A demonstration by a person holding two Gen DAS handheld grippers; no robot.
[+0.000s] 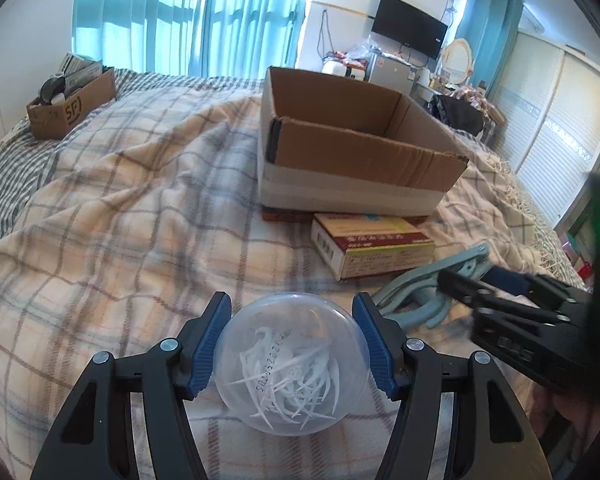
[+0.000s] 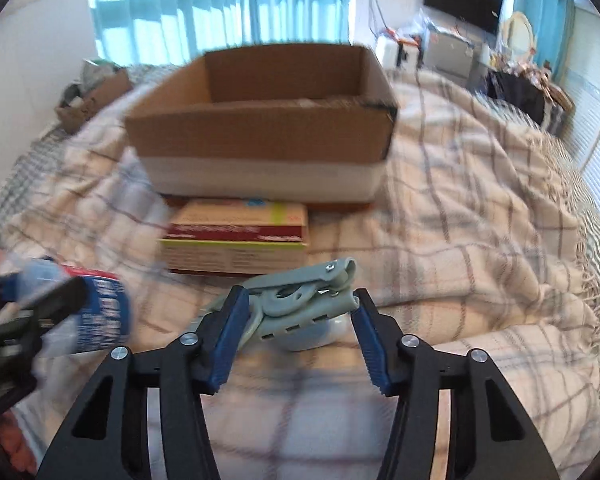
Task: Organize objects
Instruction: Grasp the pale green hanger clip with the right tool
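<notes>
My left gripper point(image 1: 292, 344) is shut on a clear round container point(image 1: 290, 364) of white floss picks, held just above the plaid blanket. My right gripper point(image 2: 298, 340) is open, its blue pads either side of a grey-green clamp tool point(image 2: 300, 300) lying on the bed; the pads do not press it. The tool also shows in the left wrist view point(image 1: 420, 284), with the right gripper point(image 1: 460, 284) beside it. The left gripper with its container shows blurred in the right wrist view point(image 2: 80, 312). A large open cardboard box point(image 1: 356, 148) stands ahead, also in the right wrist view point(image 2: 268, 120).
A flat red and yellow-green packet box point(image 1: 374, 246) lies in front of the big box, also in the right wrist view point(image 2: 236, 240). A smaller cardboard box of items point(image 1: 70, 100) sits far left on the bed. The plaid blanket point(image 1: 120, 220) covers the bed.
</notes>
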